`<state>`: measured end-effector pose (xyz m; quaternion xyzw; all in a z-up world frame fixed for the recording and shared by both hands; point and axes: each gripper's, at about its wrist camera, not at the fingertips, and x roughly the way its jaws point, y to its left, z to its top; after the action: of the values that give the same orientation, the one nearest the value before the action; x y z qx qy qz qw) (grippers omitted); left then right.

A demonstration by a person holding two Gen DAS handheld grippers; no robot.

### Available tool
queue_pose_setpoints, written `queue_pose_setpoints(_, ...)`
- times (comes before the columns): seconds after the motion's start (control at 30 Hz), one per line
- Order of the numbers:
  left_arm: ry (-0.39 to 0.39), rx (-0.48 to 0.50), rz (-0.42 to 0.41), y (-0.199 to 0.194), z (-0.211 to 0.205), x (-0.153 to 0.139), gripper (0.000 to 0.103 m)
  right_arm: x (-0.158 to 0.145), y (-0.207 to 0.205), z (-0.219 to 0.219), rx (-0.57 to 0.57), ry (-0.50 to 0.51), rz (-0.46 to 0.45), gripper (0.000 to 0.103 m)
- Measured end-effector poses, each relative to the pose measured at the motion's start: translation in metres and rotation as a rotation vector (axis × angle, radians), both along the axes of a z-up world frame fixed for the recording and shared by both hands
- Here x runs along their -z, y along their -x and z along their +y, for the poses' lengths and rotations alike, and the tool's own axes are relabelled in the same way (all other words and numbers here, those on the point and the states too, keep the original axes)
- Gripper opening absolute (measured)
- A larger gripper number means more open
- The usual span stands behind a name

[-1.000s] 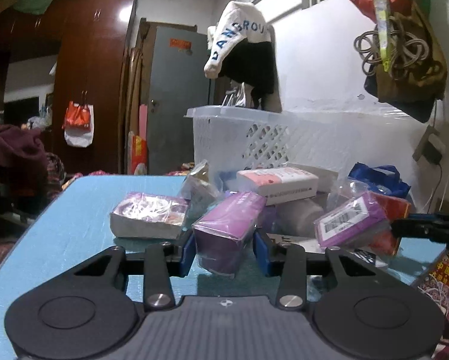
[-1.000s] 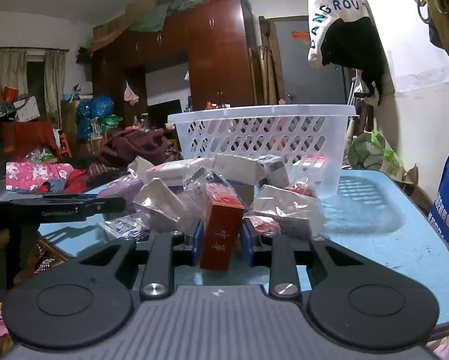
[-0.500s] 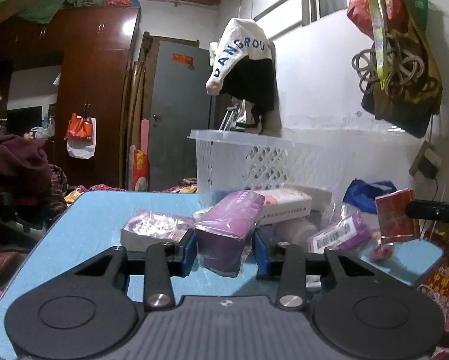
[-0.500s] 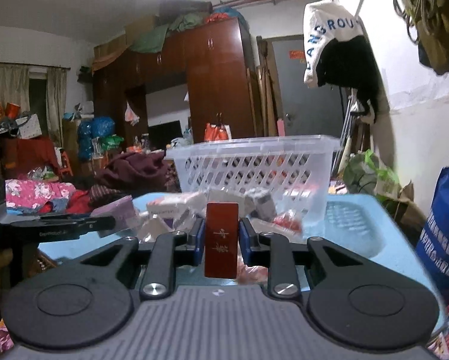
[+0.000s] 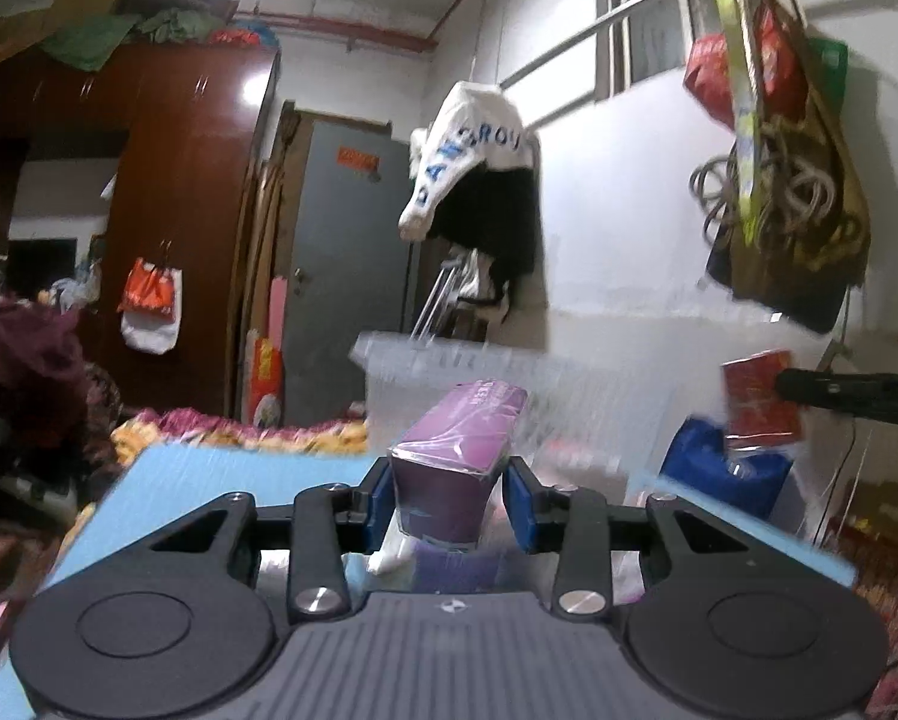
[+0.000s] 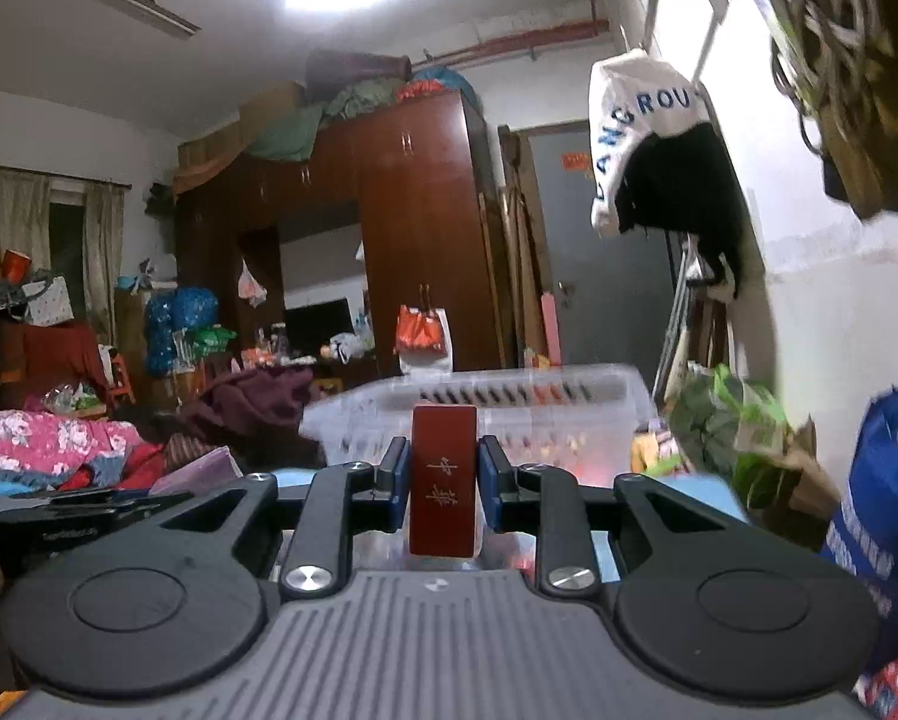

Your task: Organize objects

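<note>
Left gripper (image 5: 449,495) is clamped on a purple box (image 5: 457,450) wrapped in clear film; box's long axis runs fwd, away from the camera, far end tipped slightly up. Right gripper (image 6: 438,483) is clamped on a red box (image 6: 443,480) w/ gold characters, held upright, long axis vertical, pads pressing its narrow sides.

Key relation: white plastic basket (image 6: 508,414) sits straight ahead of both grippers at the far side of the blue table (image 5: 221,480), rim approx level w/ the tops of the held boxes. In left view the basket (image 5: 449,360) is dead ahead behind the purple box, and the red box (image 5: 760,402) shows off to the right, near basket's right end. Which hand is nearer the rim: cannot tell, both views blurred.

Judgement: both items prob. headed for the basket; each must clear the rim first, then go fwd and over. Risk: film-wrapped box may slip in the pads.
</note>
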<state>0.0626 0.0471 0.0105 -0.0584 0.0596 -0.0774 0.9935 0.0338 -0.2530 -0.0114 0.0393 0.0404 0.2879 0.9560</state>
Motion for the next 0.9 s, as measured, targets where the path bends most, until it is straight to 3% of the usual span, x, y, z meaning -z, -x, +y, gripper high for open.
queue_pose_setpoints(0.1, 0.015, 0.023, -0.020, -0.023, -0.005, -0.029, 0.043, -0.022, -0.021, 0.011, 0.014, 0.014, -0.040, 0.027)
queue_pose_setpoints(0.2, 0.028, 0.033, -0.004, -0.063, -0.012, -0.056, 0.043, -0.041, -0.061, 0.024, -0.004, 0.012, 0.002, 0.027)
queue_pose_setpoints(0.37, 0.026, 0.015, 0.071, -0.128, -0.030, -0.082, 0.043, -0.048, -0.113, 0.036, 0.028, 0.021, 0.070, 0.027)
queue_pose_setpoints(0.4, 0.015, 0.015, 0.100, -0.141, -0.034, -0.082, 0.044, -0.048, -0.119, 0.038, 0.032, 0.020, 0.067, 0.027)
queue_pose_setpoints(0.43, -0.006, 0.004, 0.125, -0.152, -0.038, -0.080, 0.058, -0.045, -0.119, 0.038, 0.027, 0.017, 0.040, 0.029)
queue_pose_setpoints(0.47, -0.041, -0.011, 0.138, -0.158, -0.043, -0.077, 0.071, -0.042, -0.120, 0.038, 0.034, 0.026, 0.022, 0.048)
queue_pose_setpoints(0.5, -0.085, -0.035, 0.148, -0.164, -0.048, -0.072, 0.082, -0.038, -0.122, 0.039, 0.054, 0.043, 0.041, 0.081)
queue_pose_setpoints(0.53, -0.109, -0.051, 0.148, -0.166, -0.051, -0.069, 0.082, -0.035, -0.121, 0.039, 0.073, 0.055, 0.069, 0.091)
queue_pose_setpoints(0.63, -0.058, -0.032, 0.128, -0.145, -0.040, -0.061, 0.082, -0.027, -0.099, 0.026, 0.074, 0.051, 0.064, 0.094)
queue_pose_setpoints(0.67, -0.037, -0.026, 0.114, -0.129, -0.035, -0.057, 0.082, -0.023, -0.091, 0.020, 0.072, 0.050, 0.066, 0.100)
queue_pose_setpoints(0.73, -0.030, -0.011, 0.089, -0.093, -0.029, -0.045, 0.084, -0.008, -0.065, 0.008, 0.094, 0.056, 0.072, 0.103)
queue_pose_setpoints(0.9, -0.037, 0.038, 0.057, -0.005, -0.032, 0.021, 0.089, 0.046, 0.001, -0.019, 0.095, 0.053, 0.097, 0.103)
